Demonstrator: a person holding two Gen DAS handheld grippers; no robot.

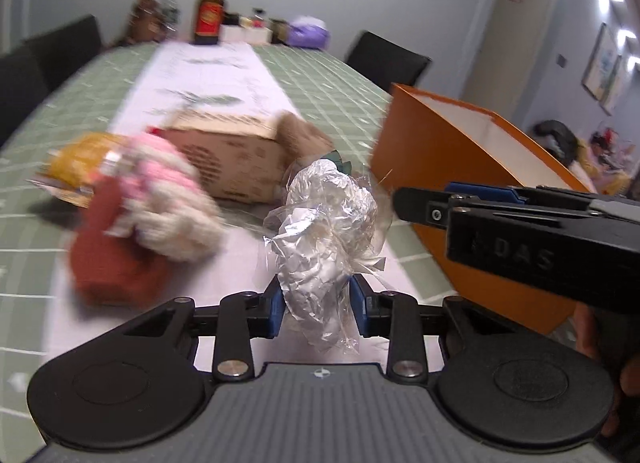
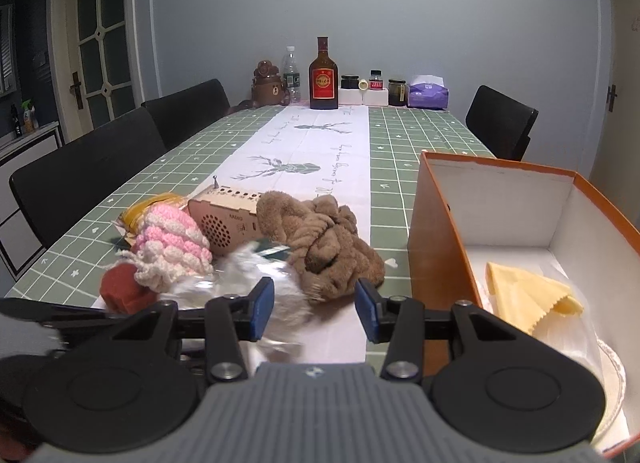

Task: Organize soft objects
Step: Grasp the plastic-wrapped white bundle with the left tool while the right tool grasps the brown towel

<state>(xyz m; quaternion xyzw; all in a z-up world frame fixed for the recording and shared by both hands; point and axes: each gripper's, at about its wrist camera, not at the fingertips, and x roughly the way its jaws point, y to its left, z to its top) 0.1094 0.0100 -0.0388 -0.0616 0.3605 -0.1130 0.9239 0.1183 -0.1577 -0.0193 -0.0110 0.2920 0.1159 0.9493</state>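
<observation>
Clamped between the blue pads of the left gripper (image 1: 318, 305) is a crinkled bundle of clear plastic wrap (image 1: 326, 223), held up off the table at the centre of the left wrist view. Right gripper (image 2: 315, 309) has its jaws apart with nothing between them; in the left view its black body enters from 3 o'clock. Beyond the bundle, at 10 o'clock, lie a pink-and-white knitted piece (image 1: 160, 191) and a red knitted piece (image 1: 108, 259), blurred and touching each other. Behind them sits a small wooden radio (image 2: 224, 219), with a brown plush toy (image 2: 324, 243) against its right side. An orange box (image 2: 436, 247) stands open at 3 o'clock in the right wrist view, white inside, holding a folded yellow cloth (image 2: 528, 299). All of it rests on a green checked tablecloth (image 2: 400, 143) with a white runner; bottles and jars line the far edge at 12 o'clock.
</observation>
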